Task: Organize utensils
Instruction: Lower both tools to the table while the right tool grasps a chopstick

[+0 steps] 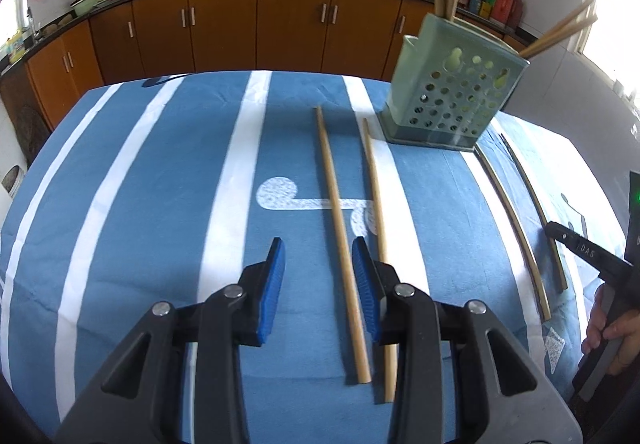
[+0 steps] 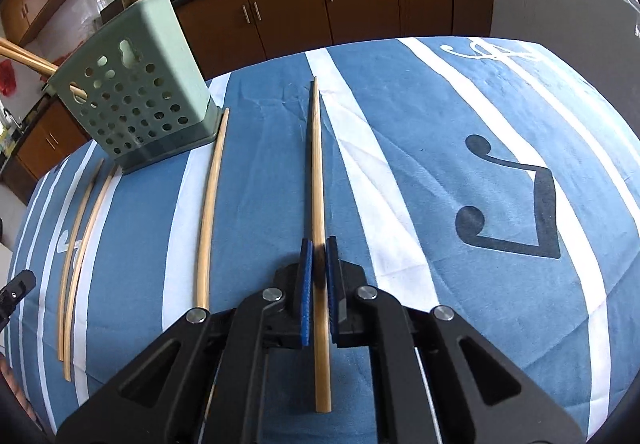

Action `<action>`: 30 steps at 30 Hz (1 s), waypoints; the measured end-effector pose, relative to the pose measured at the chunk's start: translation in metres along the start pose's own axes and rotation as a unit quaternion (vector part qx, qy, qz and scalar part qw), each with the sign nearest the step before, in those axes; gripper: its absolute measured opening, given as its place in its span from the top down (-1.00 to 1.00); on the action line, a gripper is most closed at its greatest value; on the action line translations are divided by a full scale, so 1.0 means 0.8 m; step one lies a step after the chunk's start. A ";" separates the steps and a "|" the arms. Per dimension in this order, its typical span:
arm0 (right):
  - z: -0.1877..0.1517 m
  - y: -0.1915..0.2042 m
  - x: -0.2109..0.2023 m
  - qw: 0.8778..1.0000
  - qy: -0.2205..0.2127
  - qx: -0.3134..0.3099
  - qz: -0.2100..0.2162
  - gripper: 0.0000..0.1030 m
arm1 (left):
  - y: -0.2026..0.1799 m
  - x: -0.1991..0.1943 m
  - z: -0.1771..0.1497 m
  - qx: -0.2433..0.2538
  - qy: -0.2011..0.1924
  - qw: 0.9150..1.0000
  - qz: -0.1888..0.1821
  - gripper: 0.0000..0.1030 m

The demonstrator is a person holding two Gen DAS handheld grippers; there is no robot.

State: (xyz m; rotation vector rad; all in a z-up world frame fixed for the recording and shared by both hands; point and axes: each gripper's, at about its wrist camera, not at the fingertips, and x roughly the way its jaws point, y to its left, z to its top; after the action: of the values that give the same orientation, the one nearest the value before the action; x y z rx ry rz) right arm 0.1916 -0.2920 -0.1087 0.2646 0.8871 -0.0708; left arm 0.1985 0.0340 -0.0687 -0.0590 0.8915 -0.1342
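- The chopstick (image 2: 319, 204) lay on the blue cloth (image 2: 440, 164), its long axis running straight ahead of your right gripper (image 2: 319, 256), whose pads were closed on it.
- The green holder (image 2: 136, 100) stood ahead-left of it.
- Your left gripper (image 1: 319, 256) hung wide open, empty, beside two more.

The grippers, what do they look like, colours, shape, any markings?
Both are matte black plastic with angular arms, triangular cut-outs and round silver pivot pins. The left gripper and right gripper each have two flat fingers faced with ribbed blue pads. Seen from the left wrist view, the right one carries white lettering, apparently "DAS", and a bare hand holds its handle.
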 end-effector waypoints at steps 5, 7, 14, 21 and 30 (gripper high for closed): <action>-0.005 0.003 -0.002 1.000 -0.007 -0.014 -0.003 0.86 | -0.017 0.023 0.000 0.019 0.021 1.000 0.001 0.34; -0.005 0.003 -0.002 1.000 -0.007 -0.015 -0.002 0.86 | -0.021 0.031 -0.001 0.025 0.028 0.999 0.004 0.43; -0.005 0.003 -0.003 1.000 -0.007 -0.022 0.001 0.86 | -0.025 0.049 -0.008 0.032 0.036 0.998 0.032 0.83; -0.005 0.008 -0.002 0.999 -0.010 -0.042 0.001 0.86 | 0.019 0.050 0.005 -0.011 0.031 0.997 0.070 0.84; -0.009 0.010 -0.002 0.998 -0.019 -0.055 -0.004 0.85 | 0.030 0.050 0.002 -0.006 0.007 0.997 0.071 0.74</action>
State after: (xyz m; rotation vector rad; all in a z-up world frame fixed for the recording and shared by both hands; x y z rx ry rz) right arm 0.1866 -0.2821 -0.1102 0.1563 0.8512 -0.0341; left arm 0.2264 0.0517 -0.1012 -0.0061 0.9078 0.0042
